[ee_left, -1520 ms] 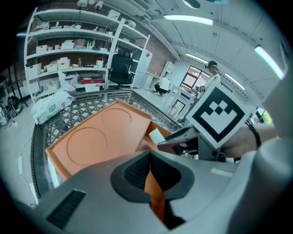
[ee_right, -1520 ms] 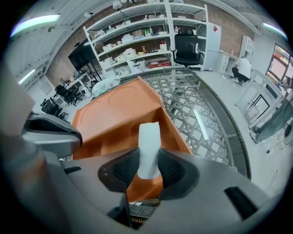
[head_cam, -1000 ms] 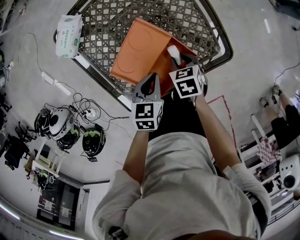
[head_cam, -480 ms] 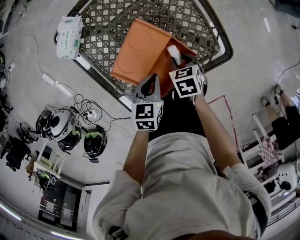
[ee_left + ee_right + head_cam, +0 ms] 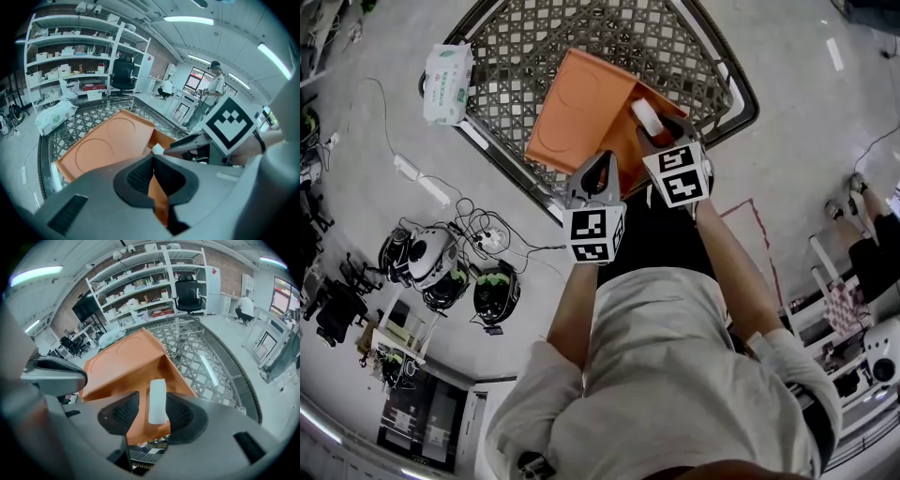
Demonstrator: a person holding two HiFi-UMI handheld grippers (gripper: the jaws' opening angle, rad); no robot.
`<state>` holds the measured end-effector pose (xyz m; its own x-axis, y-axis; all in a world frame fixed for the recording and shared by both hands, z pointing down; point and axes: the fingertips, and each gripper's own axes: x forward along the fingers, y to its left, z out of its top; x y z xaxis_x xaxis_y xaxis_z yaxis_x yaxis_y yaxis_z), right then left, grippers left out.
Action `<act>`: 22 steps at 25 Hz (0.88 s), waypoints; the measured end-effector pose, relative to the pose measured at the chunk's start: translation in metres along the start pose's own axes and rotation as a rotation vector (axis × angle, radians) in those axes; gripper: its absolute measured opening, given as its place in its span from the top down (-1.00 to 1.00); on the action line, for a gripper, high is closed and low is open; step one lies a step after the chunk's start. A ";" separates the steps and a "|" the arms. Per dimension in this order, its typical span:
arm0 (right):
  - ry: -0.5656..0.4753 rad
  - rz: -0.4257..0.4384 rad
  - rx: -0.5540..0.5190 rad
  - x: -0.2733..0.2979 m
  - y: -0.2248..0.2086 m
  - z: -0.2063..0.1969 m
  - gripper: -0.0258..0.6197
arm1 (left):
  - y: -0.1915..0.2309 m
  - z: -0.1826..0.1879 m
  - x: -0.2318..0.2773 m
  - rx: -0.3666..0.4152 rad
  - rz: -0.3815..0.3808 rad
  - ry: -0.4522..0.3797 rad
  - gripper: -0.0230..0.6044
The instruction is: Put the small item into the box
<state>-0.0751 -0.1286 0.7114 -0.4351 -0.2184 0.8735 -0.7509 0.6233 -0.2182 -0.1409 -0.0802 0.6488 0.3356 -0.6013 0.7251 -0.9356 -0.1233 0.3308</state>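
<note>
An orange cardboard box (image 5: 581, 103) with open flaps lies tilted on a wire-mesh table (image 5: 525, 37). My left gripper (image 5: 598, 167) is shut on the box's near wall, and a strip of orange shows between its pads (image 5: 140, 176). My right gripper (image 5: 664, 131) is at the box's opening (image 5: 140, 371), and its jaws are opening. A small white block (image 5: 157, 401) stands between them against the right pad (image 5: 180, 413), with a gap on its left side. The white block (image 5: 647, 114) shows over the box's inside edge in the head view.
A pack of wipes (image 5: 448, 70) lies at the mesh table's left corner. On the floor to the left are helmets (image 5: 441, 272), a power strip (image 5: 420, 178) and cables. A seated person's legs (image 5: 862, 234) are at the right. Shelves (image 5: 70, 51) stand behind.
The head view has shifted a little, so the table and floor items sit lower right. Both grippers stay at the box, and the white block is still between the right jaws.
</note>
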 end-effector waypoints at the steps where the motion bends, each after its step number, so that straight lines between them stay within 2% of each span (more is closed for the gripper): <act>1: -0.022 0.011 0.005 -0.005 0.001 0.002 0.39 | -0.001 0.003 -0.002 0.003 0.002 -0.006 0.90; 5: -0.111 0.010 0.002 -0.029 -0.004 0.014 0.60 | -0.008 0.013 -0.008 0.015 0.010 -0.026 0.90; 13: -0.273 0.000 -0.054 -0.085 -0.011 0.042 0.86 | -0.033 0.044 -0.022 0.053 0.030 -0.084 0.90; 22: -0.459 0.053 -0.164 -0.150 0.000 0.067 0.91 | -0.065 0.063 -0.049 0.048 0.113 -0.174 0.90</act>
<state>-0.0433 -0.1462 0.5513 -0.6725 -0.4683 0.5731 -0.6495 0.7447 -0.1537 -0.1036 -0.0923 0.5534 0.2081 -0.7401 0.6395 -0.9718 -0.0822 0.2210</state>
